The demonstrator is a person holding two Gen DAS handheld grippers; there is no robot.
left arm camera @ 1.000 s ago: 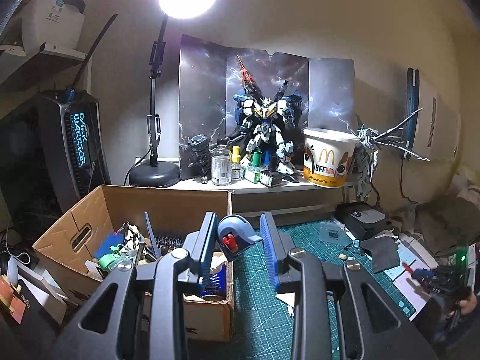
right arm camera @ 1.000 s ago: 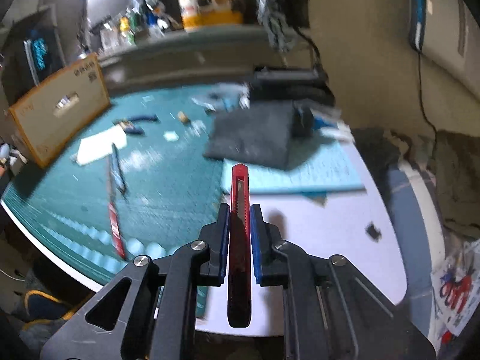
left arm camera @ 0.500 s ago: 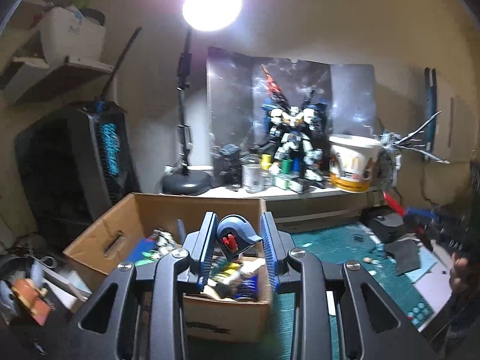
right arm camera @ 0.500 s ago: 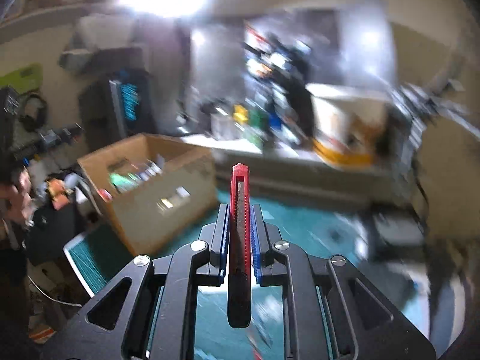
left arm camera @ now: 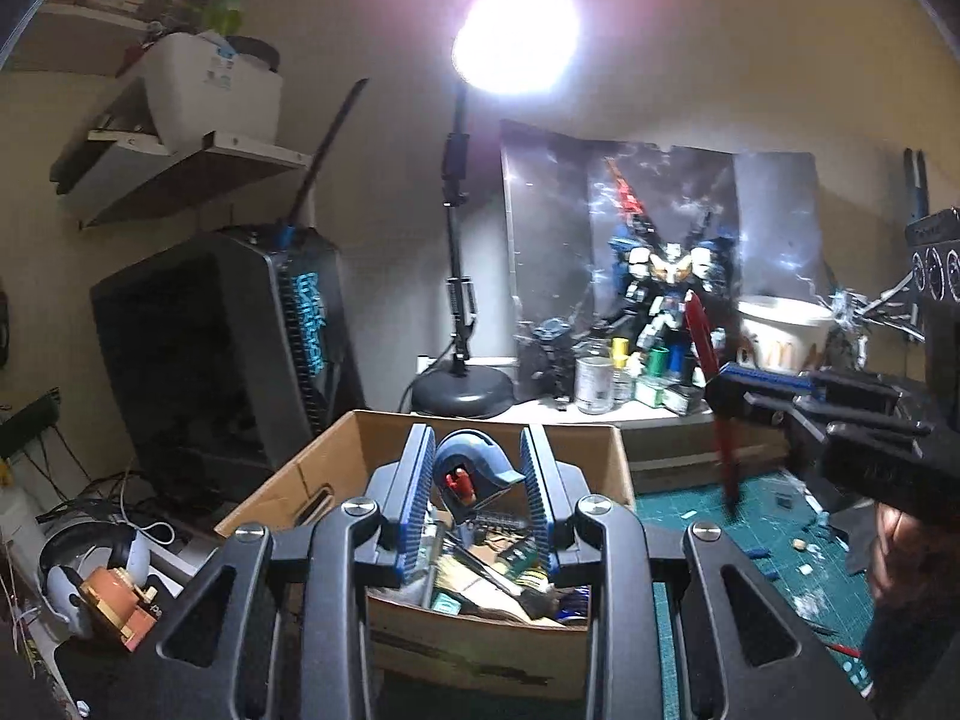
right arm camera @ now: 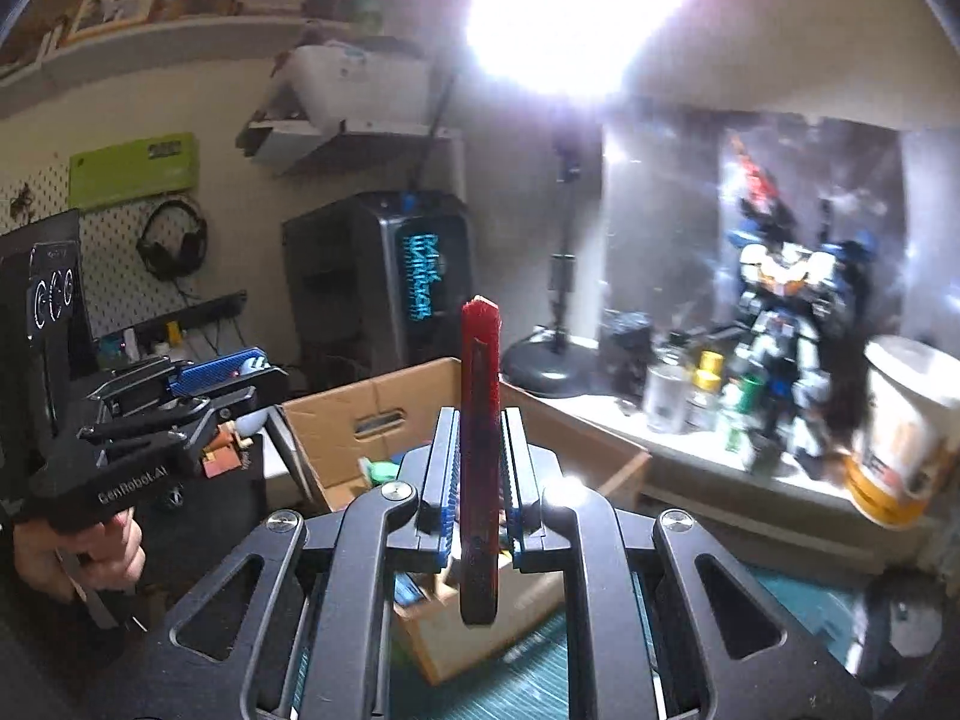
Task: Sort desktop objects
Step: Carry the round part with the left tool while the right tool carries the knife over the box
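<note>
My left gripper [left arm camera: 477,444] is shut on a blue-grey rounded dispenser [left arm camera: 471,471] with a red piece inside, held just above the open cardboard box [left arm camera: 480,420]. The box holds several tools and small items. My right gripper [right arm camera: 481,420] is shut on a red utility knife [right arm camera: 480,360] that stands upright between the pads, over the near right corner of the box [right arm camera: 384,402]. The left wrist view has the right gripper [left arm camera: 723,390] at the right with the knife [left arm camera: 699,330] crossing its tips. From the right wrist, the left gripper [right arm camera: 264,375] is at the left, in a hand.
A green cutting mat [left arm camera: 774,540] with small scraps lies right of the box. Behind it a ledge carries bottles [left arm camera: 594,384], a robot model [left arm camera: 666,294] and a paper bucket [left arm camera: 780,330]. A desk lamp [left arm camera: 462,384] and a black PC tower [left arm camera: 240,348] stand at the back left.
The right gripper lifted the knife off the desk's right side and swung it left and up toward the box. The left gripper shifted over the box, still gripping the dispenser.
</note>
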